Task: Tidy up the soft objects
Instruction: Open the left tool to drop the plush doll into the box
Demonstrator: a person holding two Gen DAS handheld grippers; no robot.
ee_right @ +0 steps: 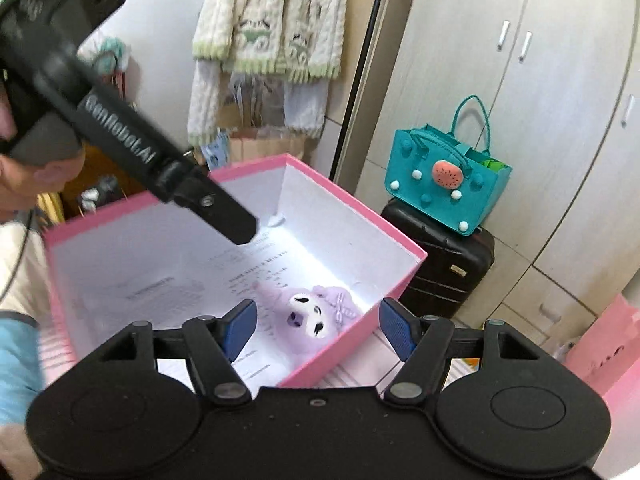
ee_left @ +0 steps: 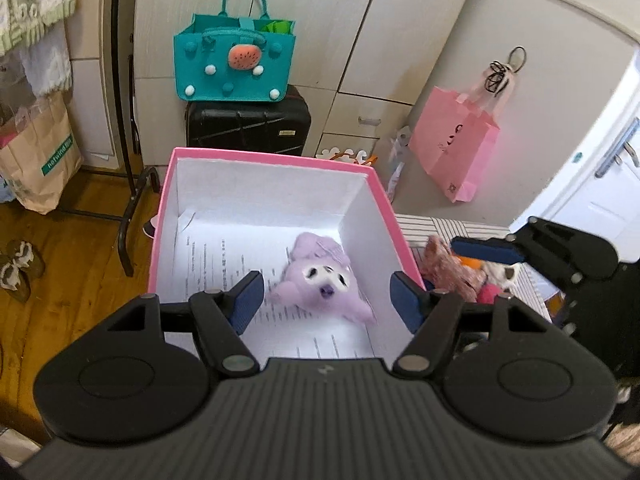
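Plush, purple with a white face, lies on printed paper at the bottom of the pink box. Left wrist view alone shows more soft toys outside the box's right wall, on striped cloth, with the right gripper reaching over them; whether its fingers touch them I cannot tell. The left gripper stands wide open and holds nothing; the plush lies between its fingers but lower, down in the box, blurred.

Right wrist view alone shows the left gripper from the side, slanting into the box above the paper, well apart from the plush. The right gripper is spread wide and empty, above the box's near corner; the plush lies between and beyond its fingertips, inside the box.
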